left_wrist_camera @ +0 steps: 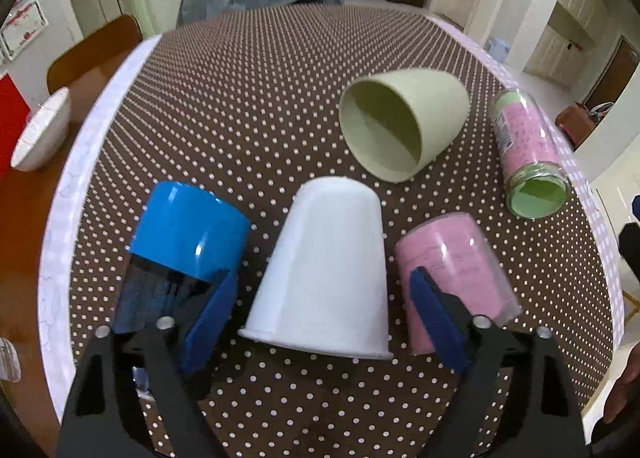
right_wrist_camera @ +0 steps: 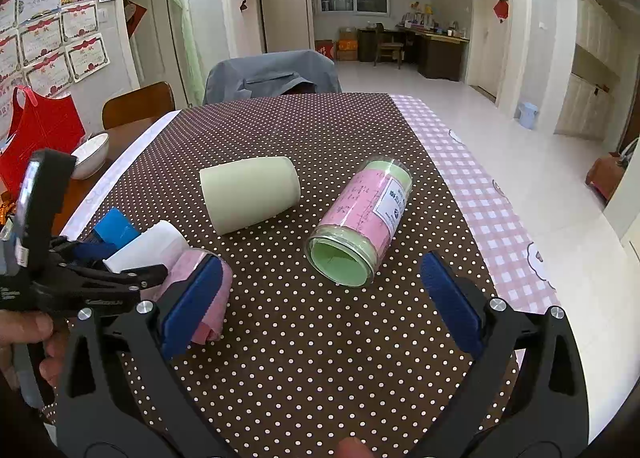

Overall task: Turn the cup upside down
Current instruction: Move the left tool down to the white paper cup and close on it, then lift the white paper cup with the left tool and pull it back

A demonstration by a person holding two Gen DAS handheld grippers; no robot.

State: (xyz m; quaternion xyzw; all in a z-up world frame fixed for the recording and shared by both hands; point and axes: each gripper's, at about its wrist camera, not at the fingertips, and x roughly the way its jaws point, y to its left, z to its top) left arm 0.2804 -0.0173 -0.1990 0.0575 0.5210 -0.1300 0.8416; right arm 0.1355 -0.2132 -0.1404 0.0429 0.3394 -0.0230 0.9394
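A white cup (left_wrist_camera: pixel 326 274) stands upside down on the dotted table, between the open fingers of my left gripper (left_wrist_camera: pixel 320 322), not gripped. A blue cup (left_wrist_camera: pixel 188 242) and a pink cup (left_wrist_camera: pixel 452 274) stand upside down beside it. A pale green cup (left_wrist_camera: pixel 404 122) lies on its side further back; it also shows in the right wrist view (right_wrist_camera: pixel 250 194). A glass jar (right_wrist_camera: pixel 360 222) with a pink and green lining lies on its side. My right gripper (right_wrist_camera: pixel 320 302) is open and empty, just in front of the jar's mouth. The left gripper shows at the left of the right wrist view (right_wrist_camera: pixel 108 278).
The brown dotted tablecloth (right_wrist_camera: pixel 320 358) has a pink checked strip (right_wrist_camera: pixel 472 178) on the right edge. A white bowl (right_wrist_camera: pixel 90 156) sits on the wooden table at the left. A chair draped in grey cloth (right_wrist_camera: pixel 272 76) stands at the far end.
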